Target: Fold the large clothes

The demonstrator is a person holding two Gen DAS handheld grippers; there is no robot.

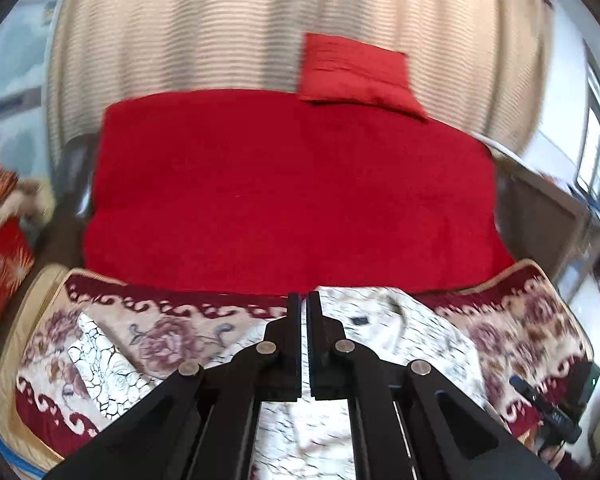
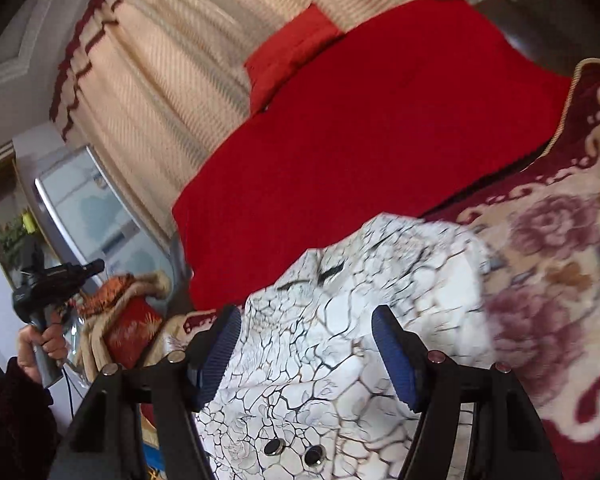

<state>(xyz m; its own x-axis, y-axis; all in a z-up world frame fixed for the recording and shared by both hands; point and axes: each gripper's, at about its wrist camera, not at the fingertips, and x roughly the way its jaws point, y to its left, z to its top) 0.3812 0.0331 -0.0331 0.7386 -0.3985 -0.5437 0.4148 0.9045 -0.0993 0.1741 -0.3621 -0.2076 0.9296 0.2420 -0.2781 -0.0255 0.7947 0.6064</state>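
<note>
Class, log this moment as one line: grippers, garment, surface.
left gripper: shut | right gripper: open, straddling garment | garment: white crackle print, on floral cover | red blanket behind

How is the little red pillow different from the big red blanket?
The red pillow is small and orange-red; the red blanket is wide and deeper red. The pillow leans up against the striped curtain; the blanket lies spread flat. Both are plain red cloth, without patterns.
</note>
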